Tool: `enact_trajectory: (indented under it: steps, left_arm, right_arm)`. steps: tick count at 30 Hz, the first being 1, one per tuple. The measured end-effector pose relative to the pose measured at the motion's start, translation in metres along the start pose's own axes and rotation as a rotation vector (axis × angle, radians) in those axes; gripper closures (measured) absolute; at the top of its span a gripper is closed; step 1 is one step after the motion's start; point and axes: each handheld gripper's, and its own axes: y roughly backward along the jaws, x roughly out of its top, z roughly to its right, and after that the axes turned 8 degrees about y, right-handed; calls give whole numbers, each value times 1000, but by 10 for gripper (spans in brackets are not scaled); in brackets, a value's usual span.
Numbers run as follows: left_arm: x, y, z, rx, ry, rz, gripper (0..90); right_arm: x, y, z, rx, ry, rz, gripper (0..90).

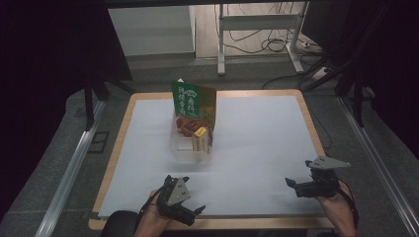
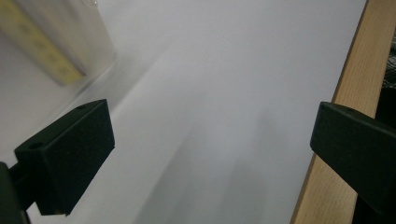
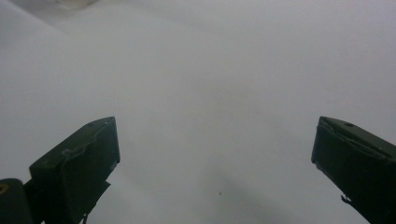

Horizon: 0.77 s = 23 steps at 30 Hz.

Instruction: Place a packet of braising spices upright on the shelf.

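Note:
A clear plastic container (image 1: 182, 144) stands left of the middle of the white sheet (image 1: 257, 138). Upright in it are a green and orange food package (image 1: 191, 102) and a small yellow box (image 1: 200, 140). My left gripper (image 1: 194, 203) rests at the near edge, open and holding nothing. In the left gripper view the left gripper (image 2: 210, 126) has its jaws wide apart over bare sheet, and the yellow box (image 2: 37, 42) is a blur at the upper left. My right gripper (image 1: 292, 184) sits at the near right, pointing left. The right gripper view has the right gripper (image 3: 215, 135) open over plain sheet.
The table's wooden rim (image 2: 355, 93) runs close to the left gripper's right jaw. Beyond the far edge stands a white desk frame (image 1: 257, 29) with loose cables on the floor. Dark stands (image 1: 91, 98) and metal floor rails (image 1: 69, 173) flank the table.

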Motion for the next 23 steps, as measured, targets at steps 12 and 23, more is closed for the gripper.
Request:
enact_trajectory:
  steps: [12,23]
  left_arm:
    - [0,0,-1,2,3,-4,0]
    - [0,-1,-3,23,17,-12,0]
  right_arm:
    - [-18,-2,7,-2,-42,-53,10]
    - [-23,-8,9,17,-52,-90,11]
